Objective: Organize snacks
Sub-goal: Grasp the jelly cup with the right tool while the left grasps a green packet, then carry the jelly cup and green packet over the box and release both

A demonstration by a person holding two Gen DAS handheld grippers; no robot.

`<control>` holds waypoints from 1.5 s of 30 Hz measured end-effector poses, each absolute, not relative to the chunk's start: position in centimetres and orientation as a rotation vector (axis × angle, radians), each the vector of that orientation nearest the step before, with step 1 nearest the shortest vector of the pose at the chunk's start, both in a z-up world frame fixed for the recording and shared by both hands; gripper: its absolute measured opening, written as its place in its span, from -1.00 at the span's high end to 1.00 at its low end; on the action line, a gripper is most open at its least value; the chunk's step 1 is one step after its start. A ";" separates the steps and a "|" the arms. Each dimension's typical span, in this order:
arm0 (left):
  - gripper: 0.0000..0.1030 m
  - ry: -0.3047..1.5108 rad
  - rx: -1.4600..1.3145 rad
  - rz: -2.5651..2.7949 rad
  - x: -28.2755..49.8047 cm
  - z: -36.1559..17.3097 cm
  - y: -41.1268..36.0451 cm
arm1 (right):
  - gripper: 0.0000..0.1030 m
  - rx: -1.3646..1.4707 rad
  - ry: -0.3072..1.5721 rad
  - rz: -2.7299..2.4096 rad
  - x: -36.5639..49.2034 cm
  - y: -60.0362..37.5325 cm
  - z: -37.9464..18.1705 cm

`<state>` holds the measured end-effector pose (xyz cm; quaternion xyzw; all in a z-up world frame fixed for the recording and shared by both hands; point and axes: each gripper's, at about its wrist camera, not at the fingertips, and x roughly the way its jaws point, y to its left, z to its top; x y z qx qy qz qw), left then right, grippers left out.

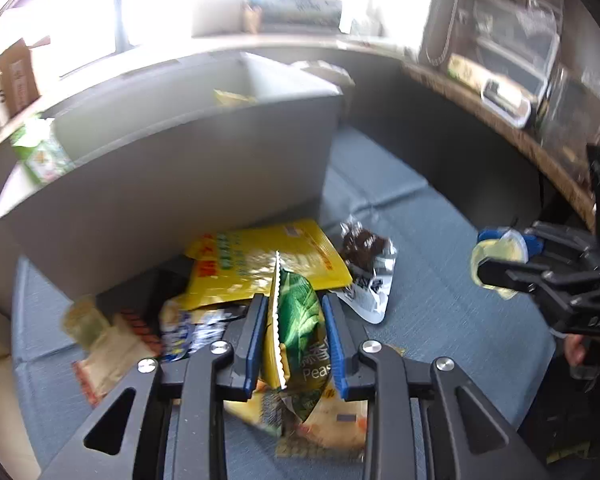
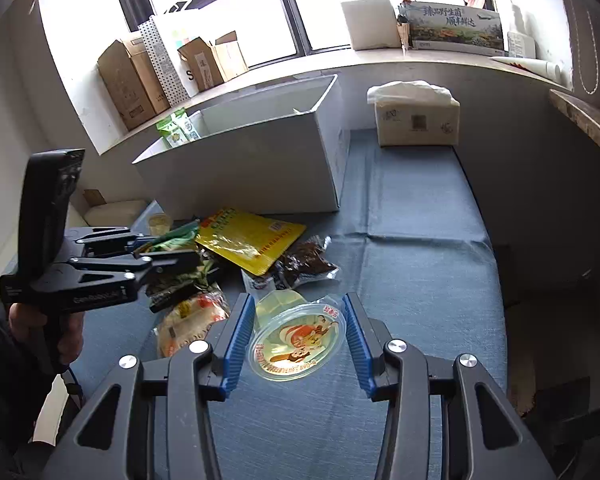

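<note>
While the left gripper [image 1: 296,320] clenches a green foil bag of peas [image 1: 300,312] between its blue pads, the right gripper [image 2: 296,328] grasps a round clear plastic jelly cup [image 2: 296,338] with a printed cartoon lid. Both hang in front of the open grey rectangular storage box [image 2: 260,160], which stands on a blue quilted mat [image 2: 420,280]. Just before the box's front wall lie a flat yellow pouch [image 2: 248,240] and, beside it, a clear packet of dark brown snacks [image 2: 304,264]. Green-and-white cartons [image 2: 178,128] stand inside the box at its left end.
</note>
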<state>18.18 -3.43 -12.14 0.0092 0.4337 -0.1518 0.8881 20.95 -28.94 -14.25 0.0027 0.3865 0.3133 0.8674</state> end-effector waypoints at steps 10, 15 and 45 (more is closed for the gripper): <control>0.39 0.787 -0.122 -0.195 14.8 -6.9 2.7 | 0.04 -0.034 0.768 0.767 21.0 -23.8 -11.8; 0.39 0.730 -0.150 -0.149 16.2 -4.2 5.3 | 0.04 -0.075 0.714 0.820 22.4 -20.3 -9.1; -1.00 0.819 -0.230 -0.056 30.4 -4.9 10.0 | -1.00 0.024 0.782 0.672 38.5 -15.8 -7.7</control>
